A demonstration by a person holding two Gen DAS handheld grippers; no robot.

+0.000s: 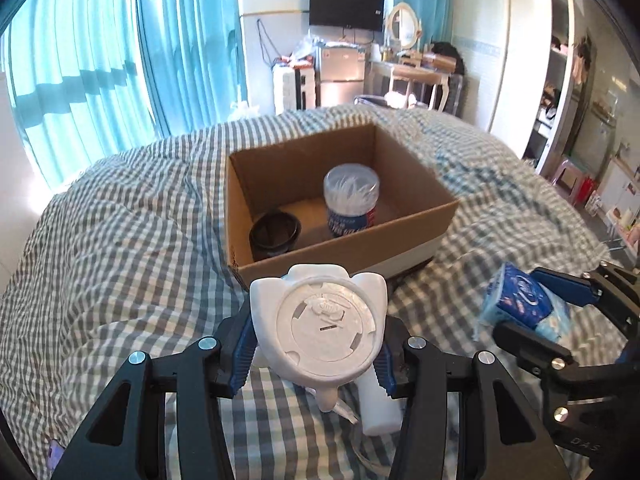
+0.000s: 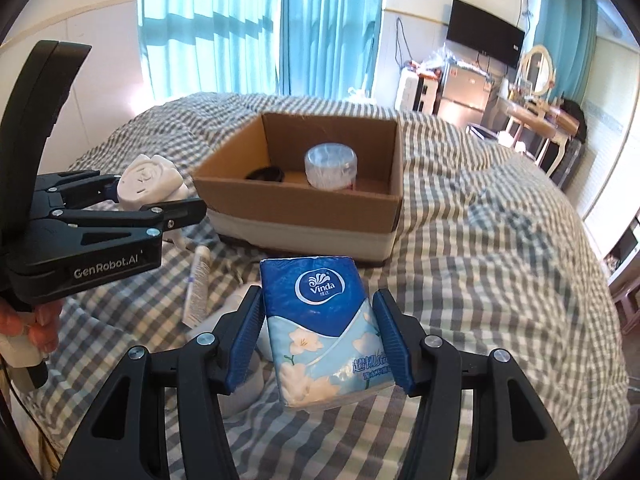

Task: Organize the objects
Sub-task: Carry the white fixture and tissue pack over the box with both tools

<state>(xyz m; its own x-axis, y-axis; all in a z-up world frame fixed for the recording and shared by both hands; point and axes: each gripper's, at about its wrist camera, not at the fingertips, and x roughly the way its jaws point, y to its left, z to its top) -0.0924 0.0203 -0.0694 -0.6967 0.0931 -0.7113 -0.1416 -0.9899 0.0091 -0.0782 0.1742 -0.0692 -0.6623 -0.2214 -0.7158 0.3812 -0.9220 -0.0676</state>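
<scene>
Grippers are both gripping: left gripper [image 1: 316, 354] is clamping a white rose-shaped ornament [image 1: 320, 328], right gripper [image 2: 320, 340] a tissue pack [image 2: 326, 324], both above the bed [image 2: 500, 240] near the cardboard box [image 2: 304, 200].

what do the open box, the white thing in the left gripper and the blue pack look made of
Brown open box: corrugated cardboard, matte, raw cut edges. White rose-shaped object: seemingly hard moulded plastic, matte with a slight sheen and a round base cover. Blue Vinda tissue pack: thin glossy plastic film over soft tissue, wrinkled at the corners.
</scene>
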